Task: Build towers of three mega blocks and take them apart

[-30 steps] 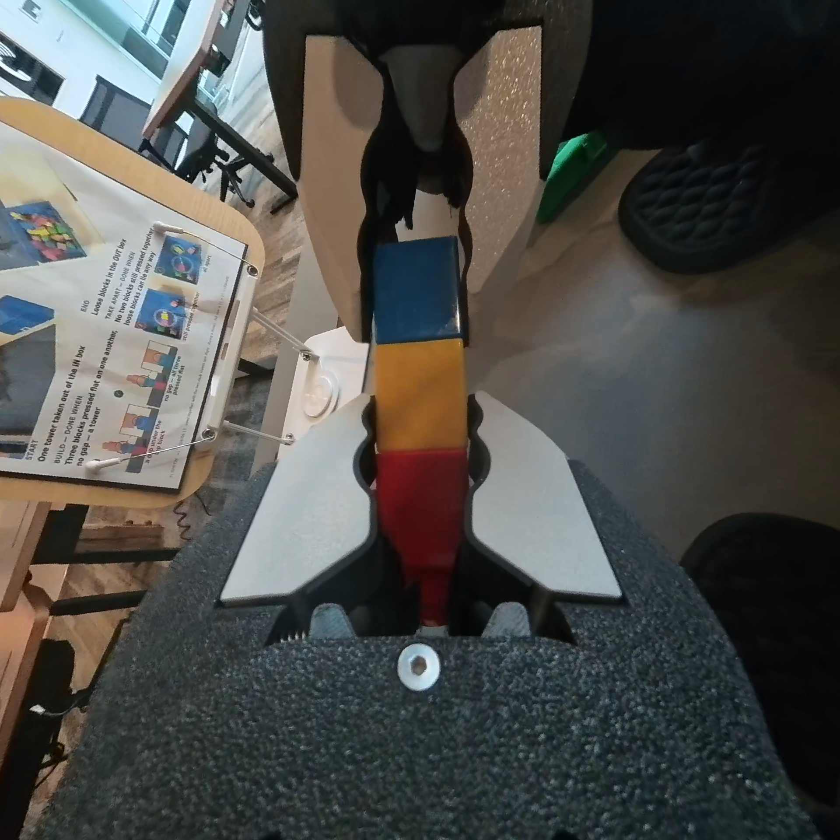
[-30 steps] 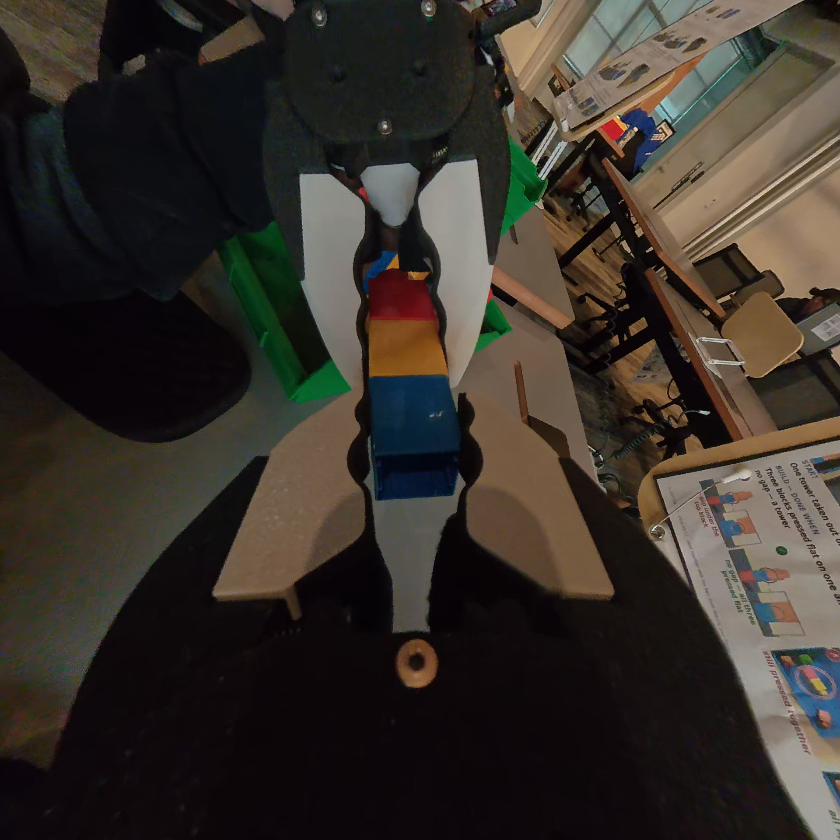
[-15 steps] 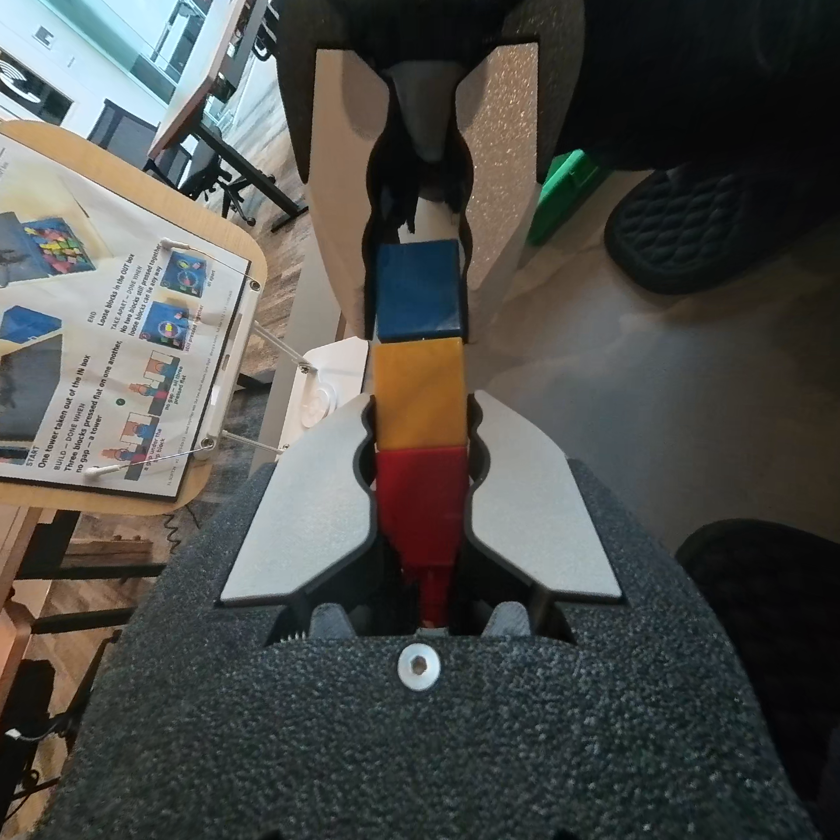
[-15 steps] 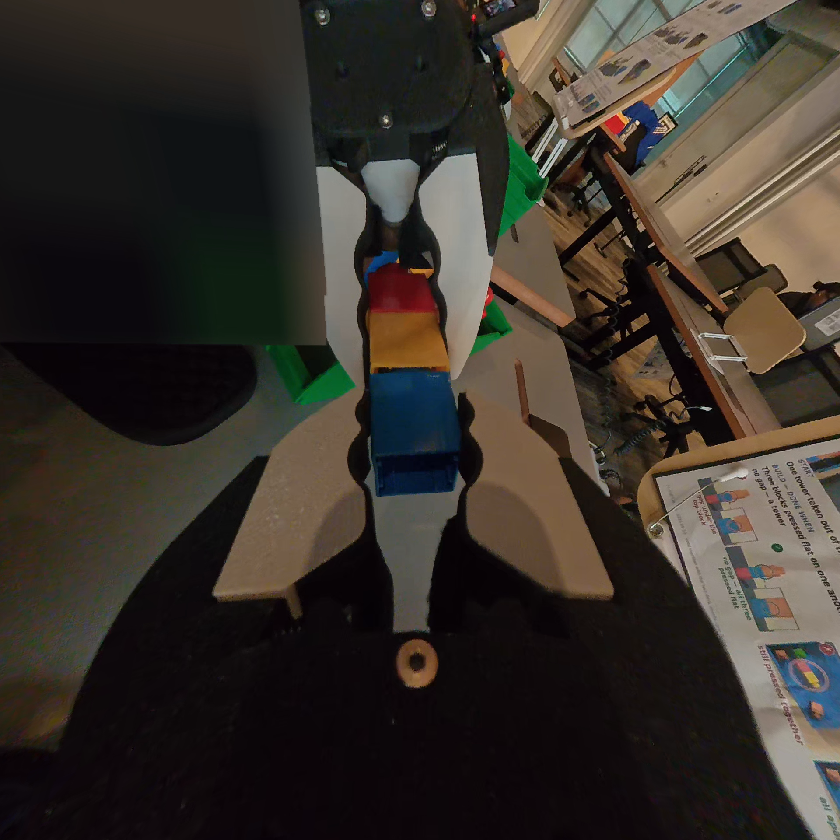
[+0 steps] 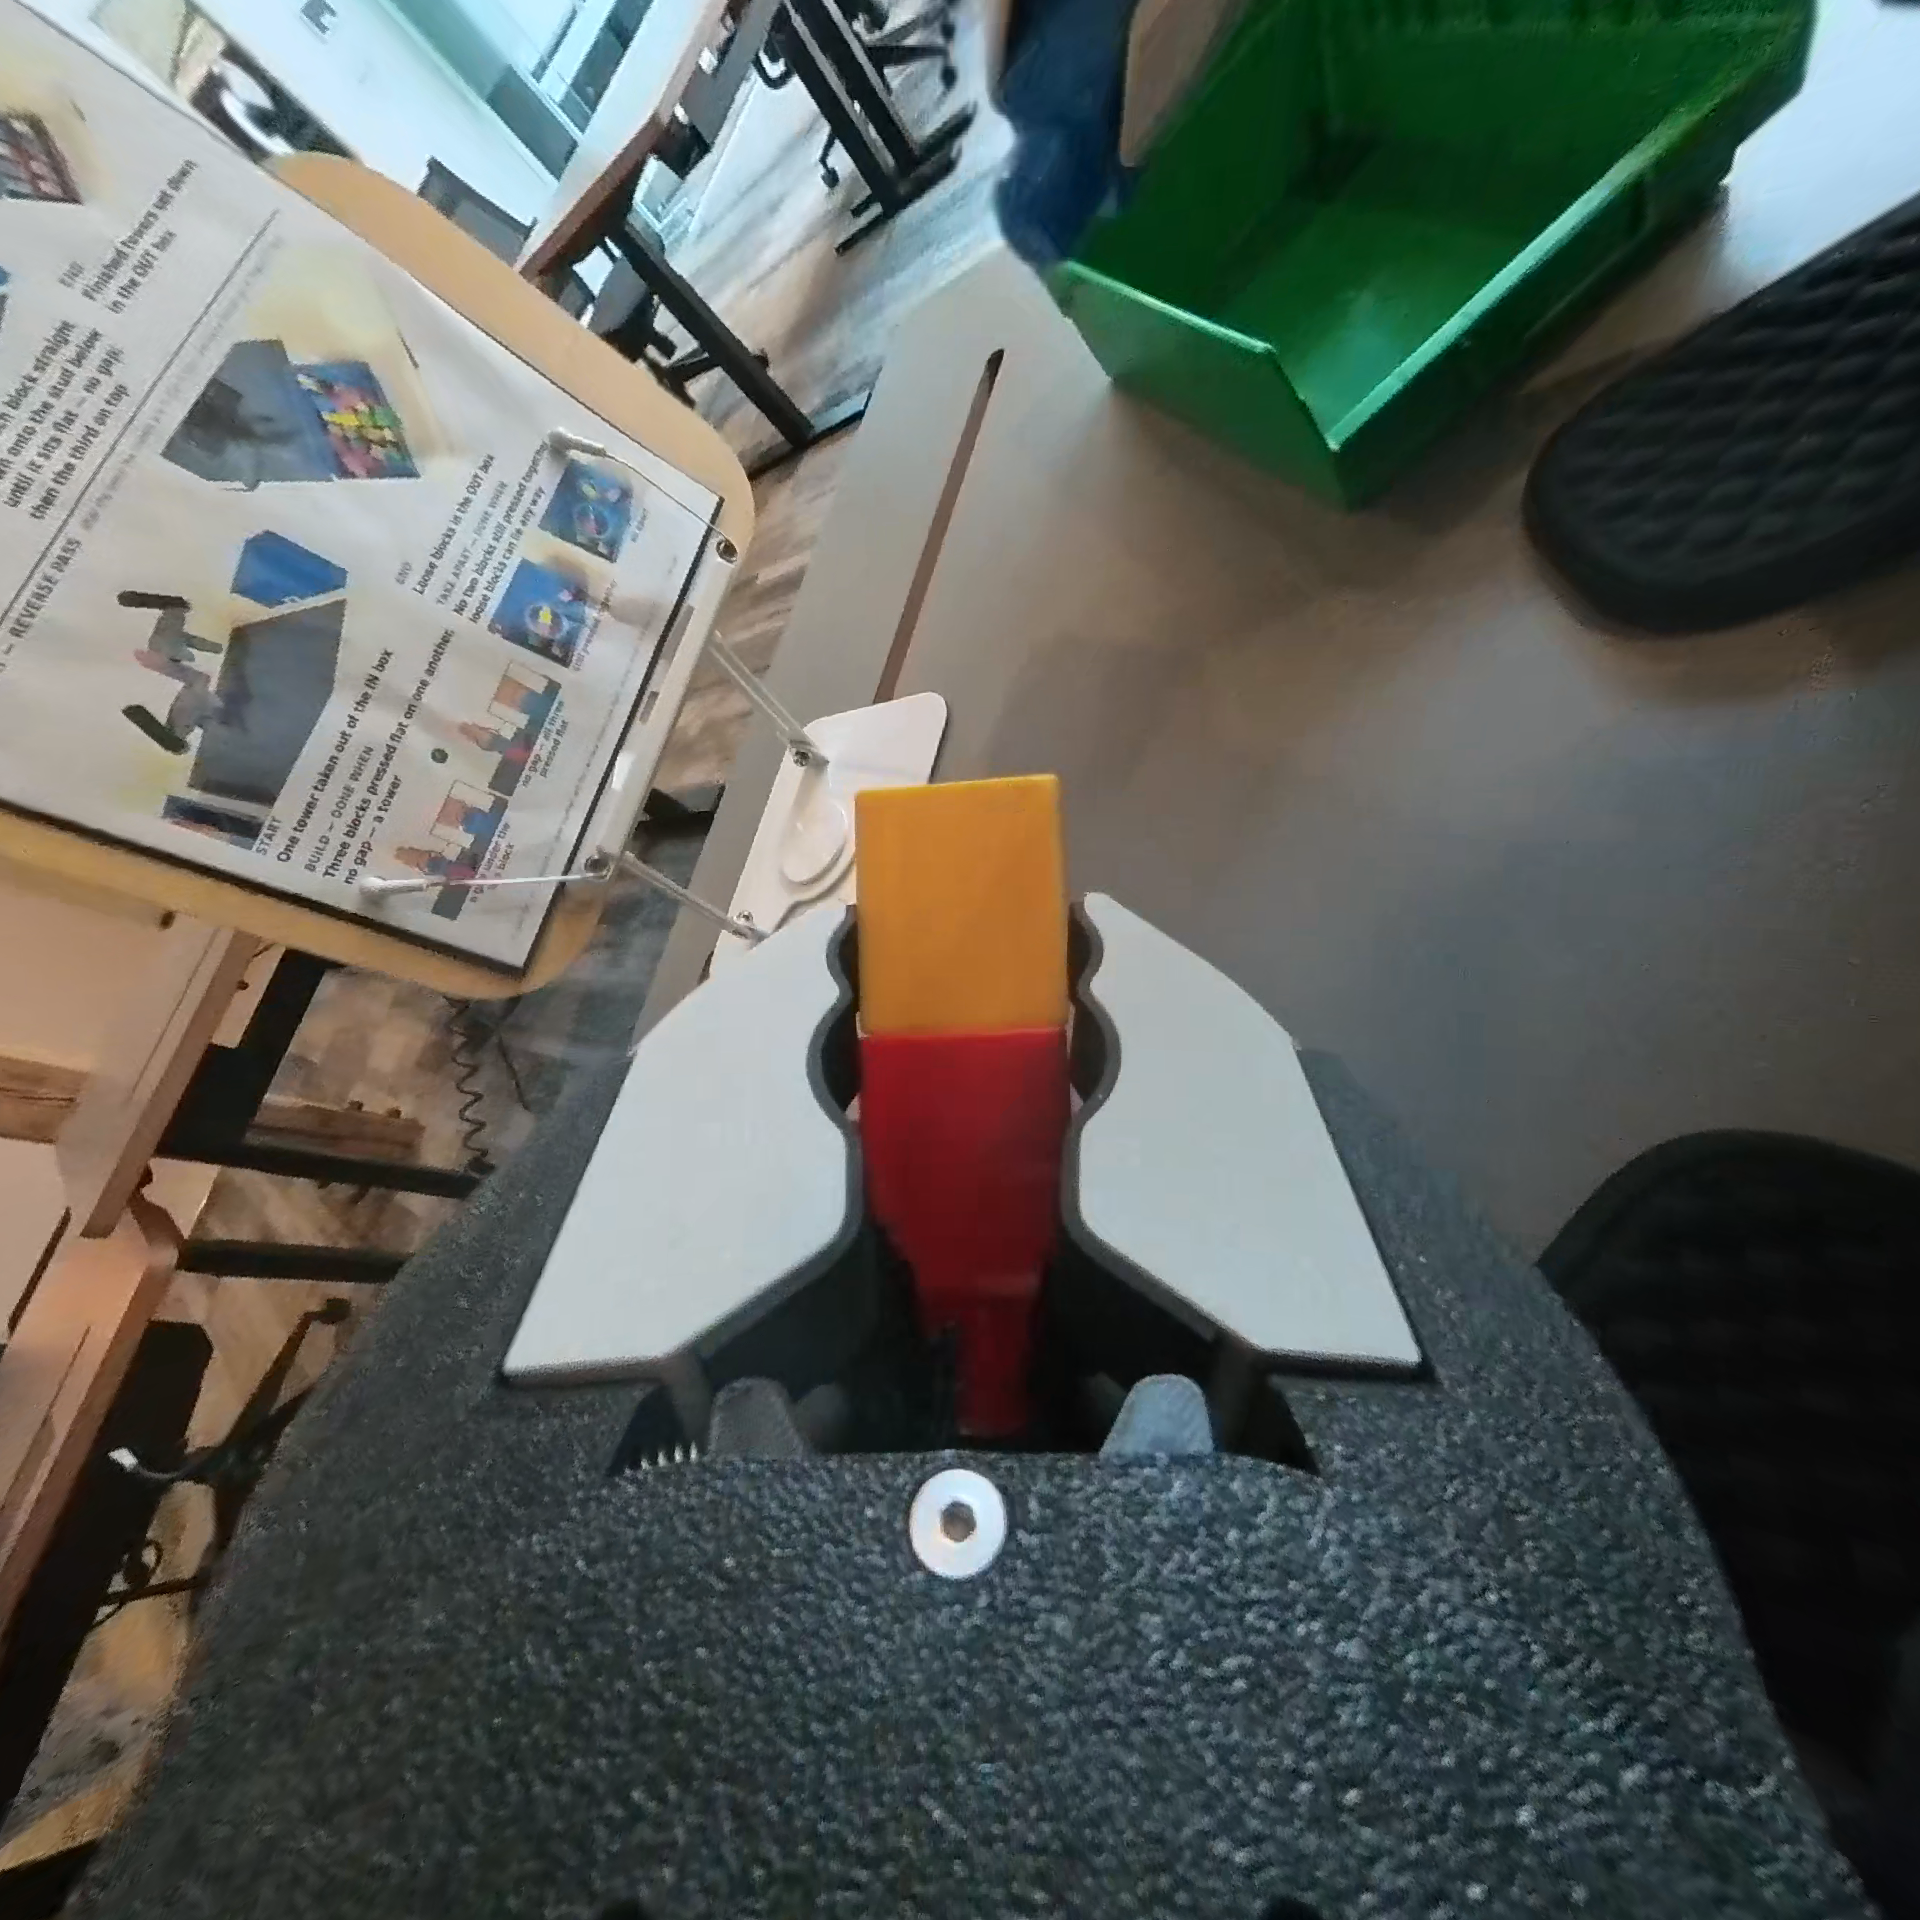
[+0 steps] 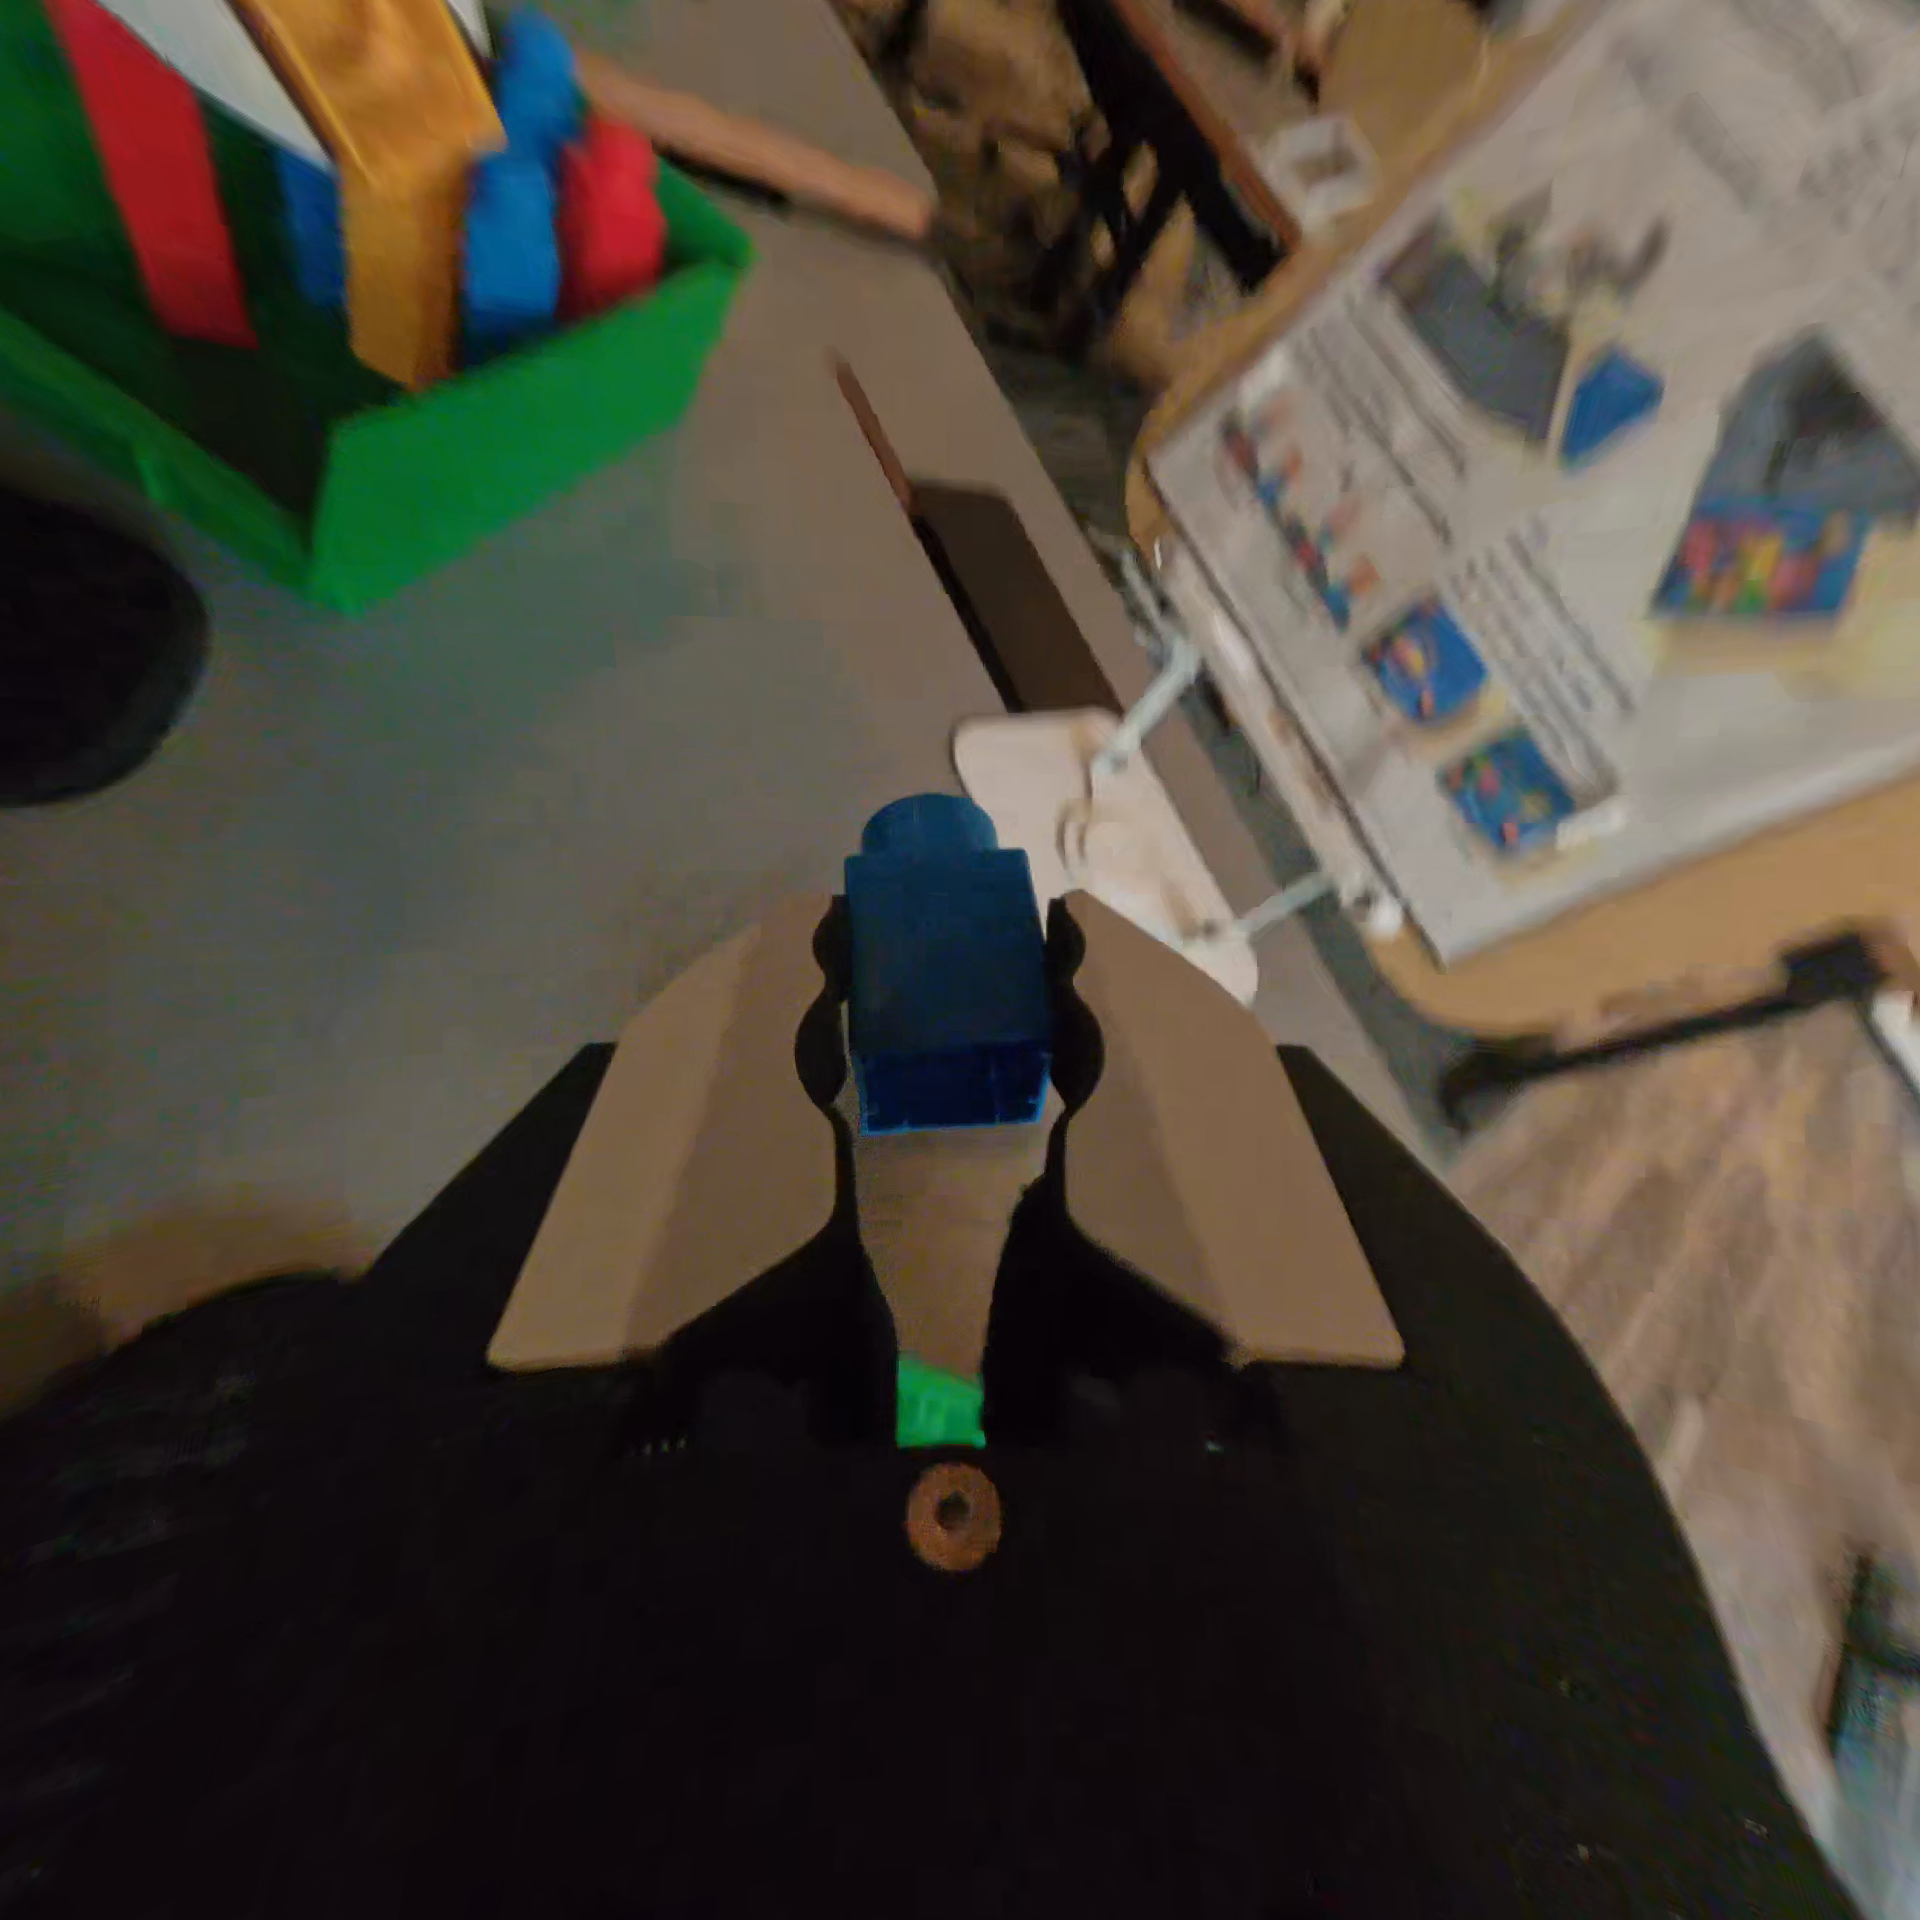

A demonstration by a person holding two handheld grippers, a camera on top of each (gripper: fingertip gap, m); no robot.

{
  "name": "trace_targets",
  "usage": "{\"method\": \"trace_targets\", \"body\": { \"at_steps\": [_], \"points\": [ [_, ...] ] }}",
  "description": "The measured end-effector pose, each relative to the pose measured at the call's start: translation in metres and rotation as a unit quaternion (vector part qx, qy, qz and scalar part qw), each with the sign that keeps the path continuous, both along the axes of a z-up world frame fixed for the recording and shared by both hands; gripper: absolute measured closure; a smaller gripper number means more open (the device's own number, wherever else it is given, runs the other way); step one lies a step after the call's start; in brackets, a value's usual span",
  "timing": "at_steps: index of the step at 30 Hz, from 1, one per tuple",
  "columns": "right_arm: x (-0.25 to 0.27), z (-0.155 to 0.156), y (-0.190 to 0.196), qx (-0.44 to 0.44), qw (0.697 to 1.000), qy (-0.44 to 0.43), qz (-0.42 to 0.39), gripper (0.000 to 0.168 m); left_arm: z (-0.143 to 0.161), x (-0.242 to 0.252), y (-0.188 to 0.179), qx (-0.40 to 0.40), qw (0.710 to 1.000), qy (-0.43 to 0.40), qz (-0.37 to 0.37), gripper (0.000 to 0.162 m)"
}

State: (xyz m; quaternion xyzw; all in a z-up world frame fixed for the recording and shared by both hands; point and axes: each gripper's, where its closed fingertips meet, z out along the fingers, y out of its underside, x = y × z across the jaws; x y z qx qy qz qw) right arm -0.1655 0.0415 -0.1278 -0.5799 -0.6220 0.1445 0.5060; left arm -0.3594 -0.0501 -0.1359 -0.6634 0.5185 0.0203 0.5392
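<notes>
My left gripper [image 5: 961, 925] is shut on a two-block stack: a red block [image 5: 961, 1132] sits between the fingers and a yellow block [image 5: 958, 894] pressed onto it sticks out past the fingertips. My right gripper [image 6: 940, 920] is shut on a single blue block [image 6: 943, 987], stud pointing away from the camera. Both are held above the grey table [image 5: 1351, 831]. Neither gripper shows in the other's view.
A green bin [image 5: 1403, 239] stands at the far right of the left wrist view. In the blurred right wrist view a green bin [image 6: 499, 457] holds red, yellow and blue blocks. A black pad [image 5: 1745, 436] lies beside it. An instruction sheet on a stand [image 5: 343, 582] rises at the table's edge. Tip to tip, the grippers are about 20 centimetres apart.
The blue block has come off the yellow one. The grippers, which faced each other on one three-block tower, have swung apart, each keeping its part.
</notes>
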Motion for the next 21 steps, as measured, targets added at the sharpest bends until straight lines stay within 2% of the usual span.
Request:
{"method": "trace_targets", "body": {
  "at_steps": [3,9,13,21],
  "points": [
    [0.057,-0.035,0.016,-0.063,0.993,-0.039,-0.094,0.132,0.001,0.009,-0.001,0.002,1.000,0.000,-0.018,0.125],
    [0.133,-0.130,0.033,-0.204,0.947,-0.088,-0.231,0.132,0.000,0.011,-0.004,0.007,1.000,0.015,-0.017,0.125],
    [0.146,-0.153,0.035,-0.237,0.935,-0.071,-0.253,0.132,0.002,0.010,-0.005,0.010,1.000,0.010,-0.015,0.125],
    [0.137,-0.188,0.037,-0.271,0.931,-0.087,-0.230,0.132,0.000,0.006,-0.003,0.007,1.000,0.006,-0.010,0.125]
  ]
}}
